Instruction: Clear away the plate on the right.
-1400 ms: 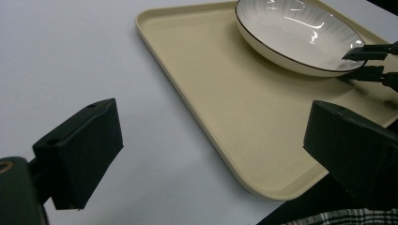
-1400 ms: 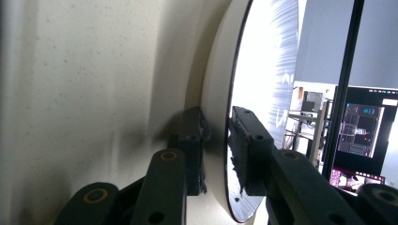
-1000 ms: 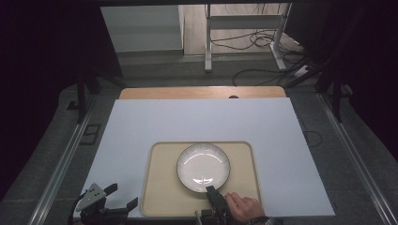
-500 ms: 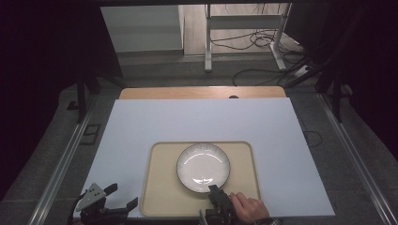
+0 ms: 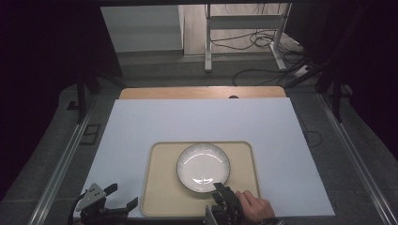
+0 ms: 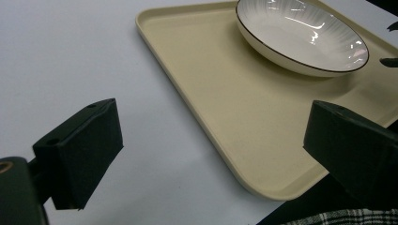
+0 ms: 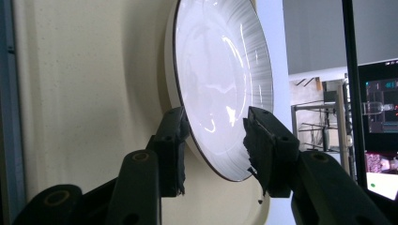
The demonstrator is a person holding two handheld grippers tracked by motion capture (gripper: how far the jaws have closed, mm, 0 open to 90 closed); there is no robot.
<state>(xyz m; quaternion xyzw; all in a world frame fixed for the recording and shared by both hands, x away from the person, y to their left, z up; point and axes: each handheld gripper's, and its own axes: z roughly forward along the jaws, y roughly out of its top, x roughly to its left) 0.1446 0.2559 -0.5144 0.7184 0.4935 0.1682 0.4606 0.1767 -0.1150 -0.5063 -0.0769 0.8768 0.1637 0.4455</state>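
A white sheet covers most of the bench (image 5: 141, 126), with a strip of bare wood showing along the far edge at 12 o'clock. On the near half of the sheet lies a beige tray (image 5: 162, 187), rectangular with rounded corners and a low raised rim. A white plate (image 5: 203, 166) with a thin dark rim and fine radial ribbing sits on the tray, toward its far half and slightly right of the tray's centre.

The right claw (image 5: 220, 193) is at the plate's 5 o'clock edge, held by the person's right hand (image 5: 253, 208) at the near edge of the bench. In the right gripper view the right claw (image 7: 213, 140) straddles the plate's rim (image 7: 220, 70): one jaw lies under the outer wall against the tray side, the other stands over the glazed inner face. The under jaw touches or nearly touches the plate; a narrow gap shows at the upper jaw, so the jaws are partly open and a firm grip cannot be confirmed.

The left claw (image 5: 121, 197) is at the 7 o'clock corner of the sheet, just beside the tray's near-left corner. In the left gripper view the left claw (image 6: 211, 145) stands wide open and holds nothing, its jaws spanning the tray's corner (image 6: 263, 183), with the plate (image 6: 300, 35) beyond.
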